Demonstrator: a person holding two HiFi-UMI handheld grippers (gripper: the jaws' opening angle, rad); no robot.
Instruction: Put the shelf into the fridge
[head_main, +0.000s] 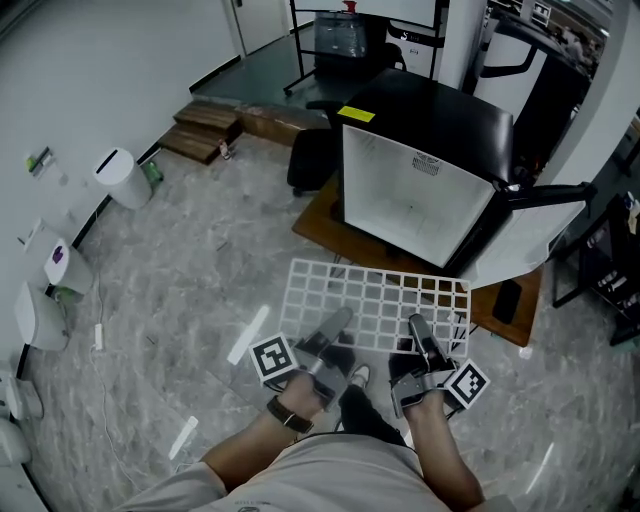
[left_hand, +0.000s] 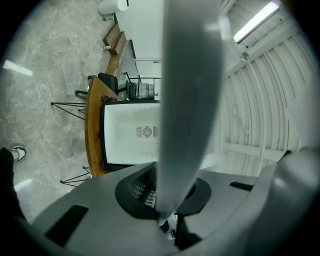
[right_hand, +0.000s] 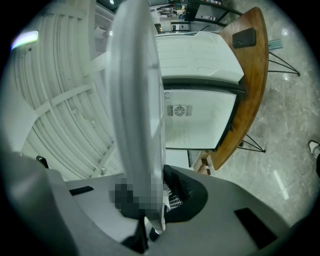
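Holding a white wire-grid shelf (head_main: 375, 305) roughly level above the floor (head_main: 180, 280), just in front of the open fridge (head_main: 410, 195) on its low wooden surface (head_main: 318, 218). Left claw (head_main: 335, 325) and right claw (head_main: 418, 332) each pinch its near edge, jaws apparently closed onto the wire; up close the grid is blurry. Fridge interior white, door (head_main: 535, 235) swung right.

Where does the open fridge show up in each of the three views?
Head view: fridge upper centre-right, its door swung to the right.
Left gripper view: fridge centre-left, white interior showing.
Right gripper view: fridge centre-right.
Shared landmark: the wooden table beneath it.
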